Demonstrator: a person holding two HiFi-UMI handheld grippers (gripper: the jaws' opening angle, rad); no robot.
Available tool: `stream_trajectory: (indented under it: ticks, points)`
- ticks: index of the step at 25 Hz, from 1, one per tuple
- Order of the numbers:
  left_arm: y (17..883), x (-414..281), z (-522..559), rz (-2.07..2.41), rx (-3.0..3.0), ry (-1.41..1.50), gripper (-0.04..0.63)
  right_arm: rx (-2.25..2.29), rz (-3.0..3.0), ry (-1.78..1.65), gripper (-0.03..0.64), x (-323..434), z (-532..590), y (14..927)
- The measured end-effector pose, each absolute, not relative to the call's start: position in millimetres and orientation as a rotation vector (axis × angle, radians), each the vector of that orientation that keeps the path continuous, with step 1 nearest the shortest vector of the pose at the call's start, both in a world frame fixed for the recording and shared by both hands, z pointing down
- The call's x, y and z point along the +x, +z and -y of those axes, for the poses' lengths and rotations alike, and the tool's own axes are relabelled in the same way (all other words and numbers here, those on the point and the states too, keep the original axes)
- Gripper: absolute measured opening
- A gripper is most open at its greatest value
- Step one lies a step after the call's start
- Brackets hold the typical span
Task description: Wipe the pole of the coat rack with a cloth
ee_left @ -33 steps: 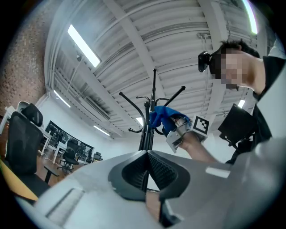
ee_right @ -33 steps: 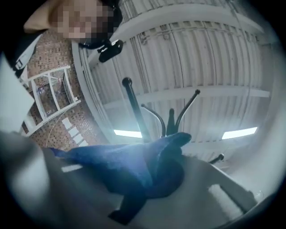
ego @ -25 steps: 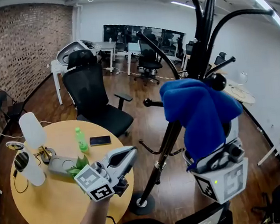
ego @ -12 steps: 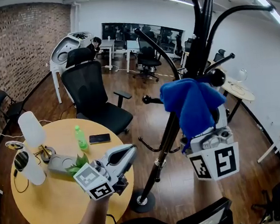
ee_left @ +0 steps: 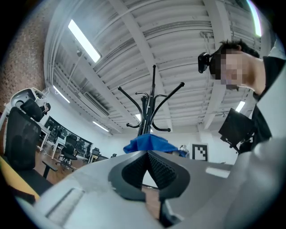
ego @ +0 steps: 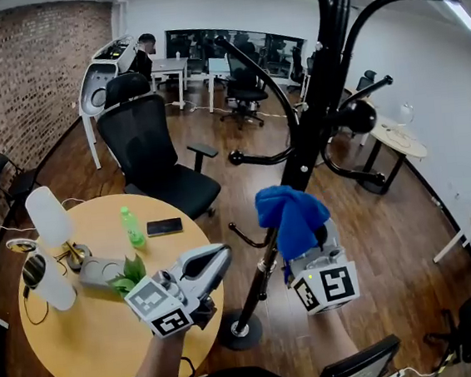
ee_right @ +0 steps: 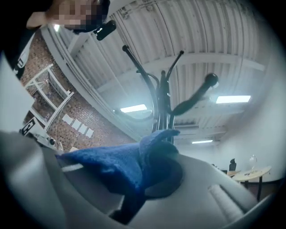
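Though head view hides grip, right tool (ee_right: pixel 144 178) clamps cloth (ee_right: pixel 114 164)

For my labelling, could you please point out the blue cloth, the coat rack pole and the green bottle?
blue cloth (ego: pixel 291 215), head view, on its bunched top.
coat rack pole (ego: pixel 304 139), head view, on the shaft above the cloth.
green bottle (ego: pixel 130 228), head view, on its body.

Blue cloth (ego: pixel 291 216), fuzzy and bunched, draped against the lower stretch of the black coat rack pole (ego: pixel 301 161), which stands upright
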State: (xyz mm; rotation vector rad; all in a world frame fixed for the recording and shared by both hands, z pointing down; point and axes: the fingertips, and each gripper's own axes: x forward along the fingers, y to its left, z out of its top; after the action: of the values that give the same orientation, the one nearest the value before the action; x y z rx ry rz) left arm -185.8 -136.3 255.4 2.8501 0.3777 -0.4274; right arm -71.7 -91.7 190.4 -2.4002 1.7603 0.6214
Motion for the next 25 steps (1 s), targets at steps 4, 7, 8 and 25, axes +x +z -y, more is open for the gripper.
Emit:
stream_trajectory:
  ticks: [4,7,8,25]
  points:
    - [263,-185,135,-0.373,2.843,-0.394,0.000,-2.409,-1.813,0.330,0.021,-67,89,269]
    - [268,-184,133,-0.368,2.834,-0.377,0.000,-2.437,-1.855,0.130,0.021,-66,91,326]
    - [270,-184,132,-0.370,2.831,-0.371,0.000,-2.438,-1.862,0.062,0.021,-65,91,345]
    - [314,-177,130,-0.502,2.671,-0.300,0.000,-2.345,-1.868,-0.257,0.021,-101,82,404]
